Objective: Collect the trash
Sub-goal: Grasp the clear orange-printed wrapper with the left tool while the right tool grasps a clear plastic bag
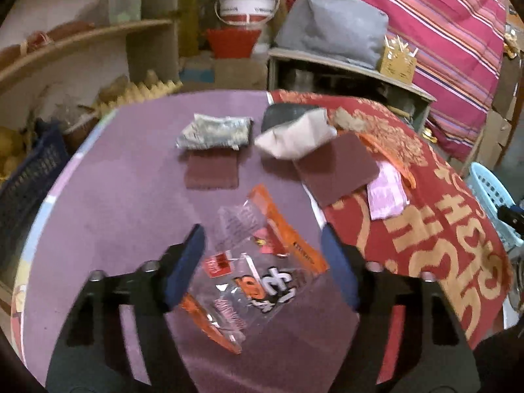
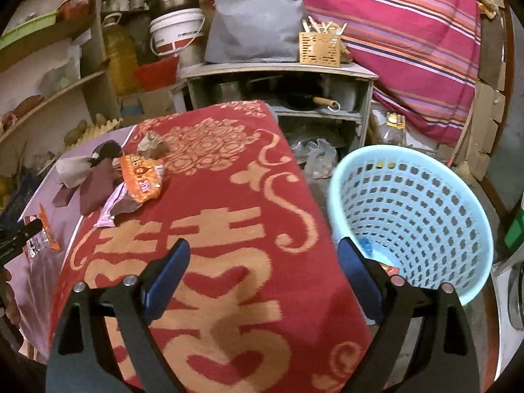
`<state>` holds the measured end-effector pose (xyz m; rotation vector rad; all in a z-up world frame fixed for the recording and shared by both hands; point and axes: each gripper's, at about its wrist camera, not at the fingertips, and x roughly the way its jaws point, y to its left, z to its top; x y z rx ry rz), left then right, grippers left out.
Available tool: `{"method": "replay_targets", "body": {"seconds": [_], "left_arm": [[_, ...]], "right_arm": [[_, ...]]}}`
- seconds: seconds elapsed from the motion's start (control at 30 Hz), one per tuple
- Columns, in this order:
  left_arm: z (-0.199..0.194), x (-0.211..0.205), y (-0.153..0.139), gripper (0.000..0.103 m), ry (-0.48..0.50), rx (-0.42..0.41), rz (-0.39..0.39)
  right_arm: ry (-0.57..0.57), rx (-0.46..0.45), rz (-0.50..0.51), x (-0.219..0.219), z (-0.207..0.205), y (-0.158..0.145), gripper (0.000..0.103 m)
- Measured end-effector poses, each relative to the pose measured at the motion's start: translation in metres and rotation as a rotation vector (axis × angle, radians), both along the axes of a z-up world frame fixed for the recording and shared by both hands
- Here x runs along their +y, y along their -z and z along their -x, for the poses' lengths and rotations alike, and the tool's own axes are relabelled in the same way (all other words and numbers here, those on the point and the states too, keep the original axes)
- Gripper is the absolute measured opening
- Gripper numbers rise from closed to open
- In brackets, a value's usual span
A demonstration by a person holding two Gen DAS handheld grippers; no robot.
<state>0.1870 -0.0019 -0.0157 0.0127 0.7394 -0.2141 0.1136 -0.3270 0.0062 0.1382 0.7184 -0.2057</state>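
In the lower middle of the left wrist view, the left tool hangs with its fingers spread wide on either side of a clear-and-orange wrapper lying flat on the purple counter, apparently poised for the pick-up step; the fingers have not yet met the plastic. The next move seems to call for lowering and pinching the thin film, which could slip or crumple. Further up the frame lie a dark red pad, a silver packet and a pale crumpled wrapper. In the right wrist view, the right tool is likewise open and empty above the red cloth, with the blue basket at right, some scraps already at its bottom.
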Motion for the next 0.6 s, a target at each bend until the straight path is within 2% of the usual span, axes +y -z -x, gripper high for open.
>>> {"method": "replay_targets", "body": {"seconds": [0.1,0.23,0.5,0.6], "left_arm": [[0.000,0.000,0.004,0.049,0.015,0.012,-0.023],[-0.004,0.009,0.006,0.019,0.033,0.049,0.030],[-0.011,0.025,-0.005,0.009,-0.014,0.019,0.075],[-0.014,0.032,-0.012,0.008,-0.053,-0.017,0.061]], "right_arm": [[-0.021,0.005,0.013,0.012,-0.006,0.001,0.090],[-0.050,0.011,0.018,0.026,-0.016,0.004,0.090],[-0.123,0.006,0.037,0.064,-0.045,0.003,0.090],[-0.159,0.013,0.033,0.081,-0.059,0.006,0.090]]}}
